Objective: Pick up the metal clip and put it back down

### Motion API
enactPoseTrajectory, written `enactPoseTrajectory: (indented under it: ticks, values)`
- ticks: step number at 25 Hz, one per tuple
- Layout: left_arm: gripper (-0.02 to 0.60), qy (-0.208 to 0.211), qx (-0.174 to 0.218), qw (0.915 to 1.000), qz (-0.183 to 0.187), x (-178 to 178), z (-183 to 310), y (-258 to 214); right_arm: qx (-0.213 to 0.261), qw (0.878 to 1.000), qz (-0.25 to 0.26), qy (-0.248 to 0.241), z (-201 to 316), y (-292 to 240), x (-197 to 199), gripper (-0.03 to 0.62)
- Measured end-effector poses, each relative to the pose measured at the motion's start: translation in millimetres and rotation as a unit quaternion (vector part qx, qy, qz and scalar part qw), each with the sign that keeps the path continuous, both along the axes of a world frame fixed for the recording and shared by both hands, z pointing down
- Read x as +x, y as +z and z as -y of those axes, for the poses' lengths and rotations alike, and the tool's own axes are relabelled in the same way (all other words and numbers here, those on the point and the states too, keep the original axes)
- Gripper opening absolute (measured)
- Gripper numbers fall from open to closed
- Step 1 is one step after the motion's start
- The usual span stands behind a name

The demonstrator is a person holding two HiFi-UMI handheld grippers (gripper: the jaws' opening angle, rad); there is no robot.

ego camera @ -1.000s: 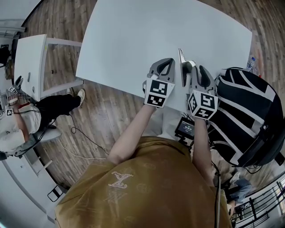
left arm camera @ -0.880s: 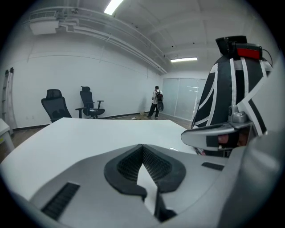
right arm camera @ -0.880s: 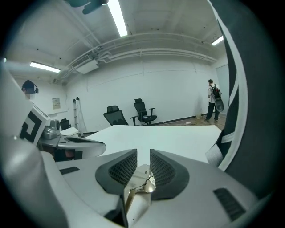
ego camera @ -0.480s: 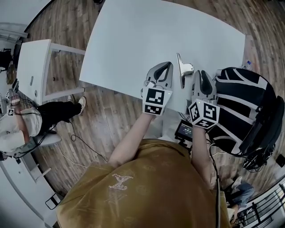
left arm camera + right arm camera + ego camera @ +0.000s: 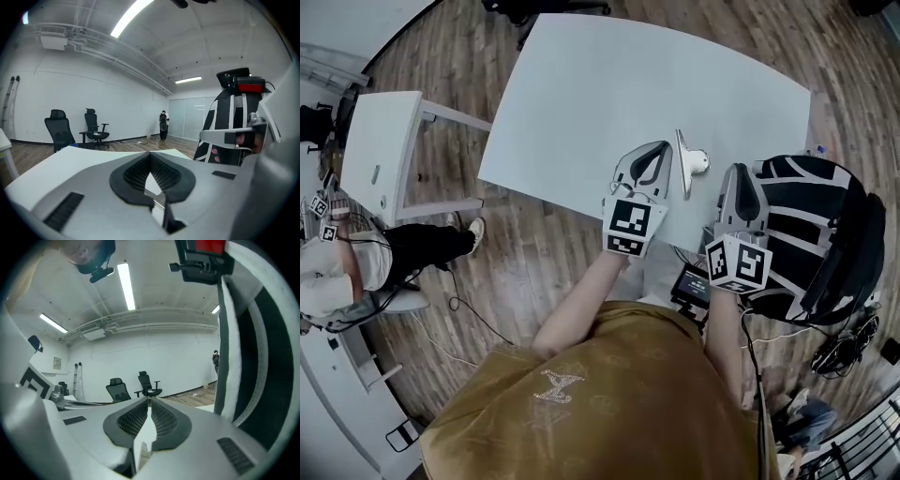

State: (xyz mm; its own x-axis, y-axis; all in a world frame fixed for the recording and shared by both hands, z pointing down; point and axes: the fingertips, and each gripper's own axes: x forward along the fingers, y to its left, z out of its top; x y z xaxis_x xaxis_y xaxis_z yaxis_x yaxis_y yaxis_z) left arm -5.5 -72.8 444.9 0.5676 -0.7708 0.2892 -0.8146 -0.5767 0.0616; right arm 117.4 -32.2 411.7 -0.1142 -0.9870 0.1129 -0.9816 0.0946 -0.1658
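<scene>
Side table: a small white side table (image 5: 380, 150) stands far left on the wood floor, well apart from the work
Seated person: a person (image 5: 337, 272) sits at the left edge, below that table
White table: the large white table (image 5: 581, 94) is bare apart from the clip, which is near its front edge
Left gripper: the left gripper (image 5: 654, 155) hovers over the front edge, pointing out across the table; in the left gripper view (image 5: 150, 157) the tongs are pressed tip to tip with nothing gripped
Metal clip: the metal clip (image 5: 686, 161) lies on the table between the two grippers, just right of the left gripper's tip, with its long blade running away from the person and the rounded handle to the right; neither gripper touches it
Clip handling: probably light, rigid and hard; bare metal on rubbery pads may slip or pivot, and it could clatter if let go high up
Where to grip: across the raised handle or the thick spring end, rather than the thin flat blade lying on the table
Right gripper: the right gripper (image 5: 741, 183) is at the table's edge beside the bag; its own view (image 5: 150, 401) shows the tongs closed and empty
Backpack: a black and white backpack (image 5: 811, 234) sits far right, near the right gripper
Task stage: the clip is down and unheld; the tongs must spread before any grasp
</scene>
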Motion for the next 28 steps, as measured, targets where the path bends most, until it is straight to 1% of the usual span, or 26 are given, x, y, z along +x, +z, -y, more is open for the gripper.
enactPoseTrajectory:
  ticks: [1,2,6,12,16,17,19,24,28]
  values:
    - [0.006,-0.001,0.002,1.0000,-0.004,-2,-1,-4,0.006,1.000,-0.008,-0.006,-3,-5,-3,0.017]
    - [0.006,-0.003,0.004,1.0000,-0.007,-3,-2,-9,0.011,1.000,-0.017,-0.012,-5,-10,-6,0.009]
    - [0.006,-0.003,0.020,0.9997,-0.012,-2,-3,-26,0.027,0.998,-0.043,-0.025,-6,-25,-15,0.009]
    - [0.006,-0.001,0.051,0.9987,-0.007,-3,-3,-56,0.048,0.997,-0.060,-0.029,-1,-53,-24,0.009]
    - [0.006,-0.006,0.062,0.9976,-0.031,-4,-4,-75,0.073,0.995,-0.056,-0.028,-2,-74,-26,0.009]
    - [0.006,-0.007,0.063,0.9973,-0.036,-5,-4,-77,0.073,0.995,-0.055,-0.027,-2,-75,-26,0.009]
    - [0.006,-0.008,0.066,0.9972,-0.035,-6,-3,-80,0.067,0.996,-0.061,-0.023,-1,-73,-26,0.009]
    - [0.006,-0.012,0.067,0.9970,-0.036,-10,-2,-80,0.055,0.996,-0.071,0.003,-5,-74,-20,0.009]
    - [0.006,-0.017,0.073,0.9968,-0.028,-14,-2,-81,0.048,0.996,-0.074,0.008,-4,-70,-19,0.009]
